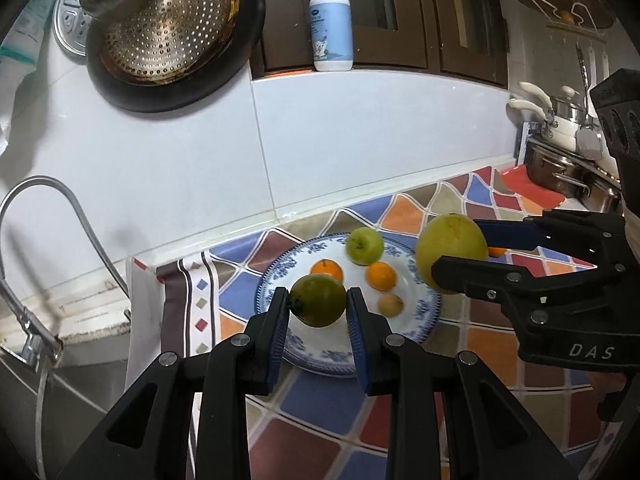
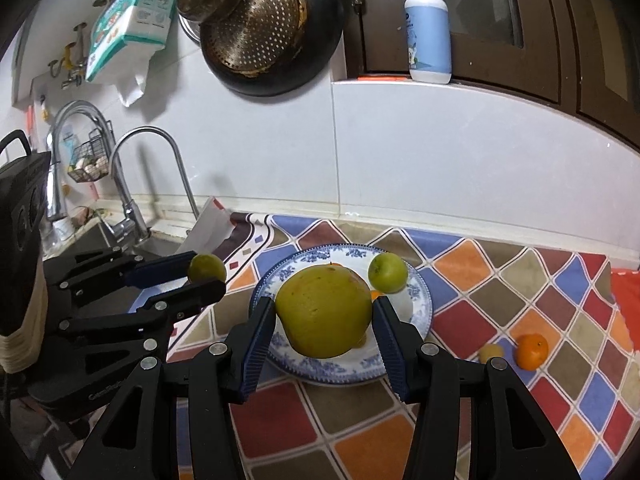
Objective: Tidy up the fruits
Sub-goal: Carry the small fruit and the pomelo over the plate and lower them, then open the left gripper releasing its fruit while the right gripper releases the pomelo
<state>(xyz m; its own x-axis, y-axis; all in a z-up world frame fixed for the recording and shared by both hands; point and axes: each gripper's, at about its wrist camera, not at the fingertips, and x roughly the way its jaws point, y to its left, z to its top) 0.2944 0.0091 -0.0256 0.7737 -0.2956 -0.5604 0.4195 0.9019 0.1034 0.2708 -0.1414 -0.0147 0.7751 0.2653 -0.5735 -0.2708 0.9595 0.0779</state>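
My left gripper (image 1: 318,300) is shut on a dark green round fruit (image 1: 318,300) and holds it above the near left rim of a blue-patterned white plate (image 1: 424,304). On the plate lie a green apple (image 1: 365,246), two oranges (image 1: 382,276) and a small yellowish fruit (image 1: 391,305). My right gripper (image 2: 325,312) is shut on a large yellow-green pomelo (image 2: 325,312), held above the plate (image 2: 420,300). An orange (image 2: 531,351) and a small yellow fruit (image 2: 490,353) lie on the cloth right of the plate.
A colourful diamond-patterned cloth (image 2: 500,288) covers the counter. The sink and tap (image 2: 128,184) are at the left. Pots (image 1: 560,168) stand at the right. A pan with a strainer (image 2: 268,28) hangs on the tiled wall. A soap bottle (image 2: 430,28) stands on the ledge.
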